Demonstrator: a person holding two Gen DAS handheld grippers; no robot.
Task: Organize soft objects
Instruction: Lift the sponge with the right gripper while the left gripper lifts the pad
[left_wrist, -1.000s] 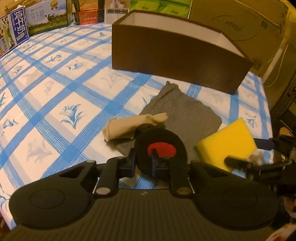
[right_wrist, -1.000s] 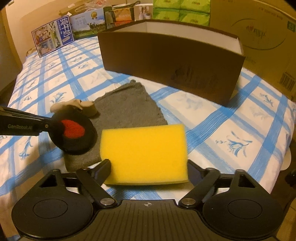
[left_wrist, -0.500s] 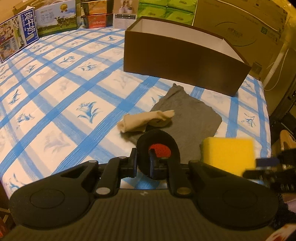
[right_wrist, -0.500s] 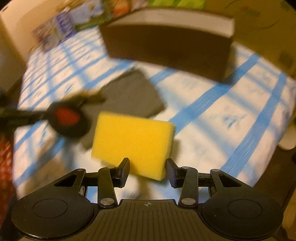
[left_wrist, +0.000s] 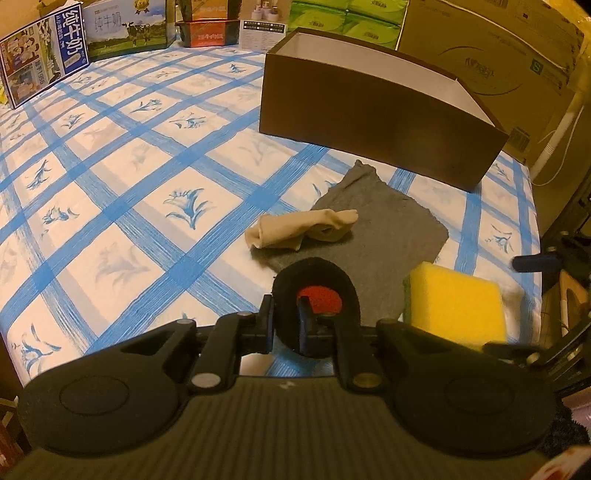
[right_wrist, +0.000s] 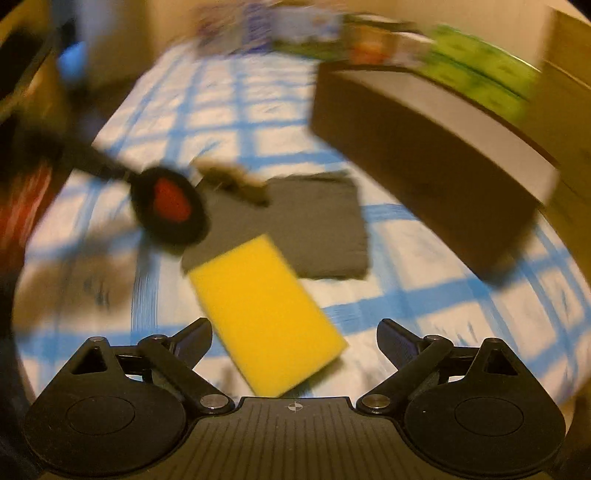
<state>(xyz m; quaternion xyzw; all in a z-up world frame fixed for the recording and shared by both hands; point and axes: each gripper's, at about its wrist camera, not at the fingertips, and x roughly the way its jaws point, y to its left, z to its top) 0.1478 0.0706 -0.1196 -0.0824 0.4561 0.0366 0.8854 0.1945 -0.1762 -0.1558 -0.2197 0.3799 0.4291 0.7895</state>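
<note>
Checked bedspread (left_wrist: 155, 177) holds one sponge (right_wrist: 266, 314) between just-released right fingers (right_wrist: 395, 338); left fingers (left_wrist: 266, 321) clench one pad (left_wrist: 316, 299).

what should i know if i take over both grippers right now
Left hand-held gripper: shut on the black round pad with a red centre, held above the cloth.
Right hand-held gripper: jaws just opened wide; the yellow sponge lies between them, ungripped.
Grey cloth and beige sock lie on the blue-checked tablecloth.
No soft thing is visible in the brown box. All four are left to sort.
</note>
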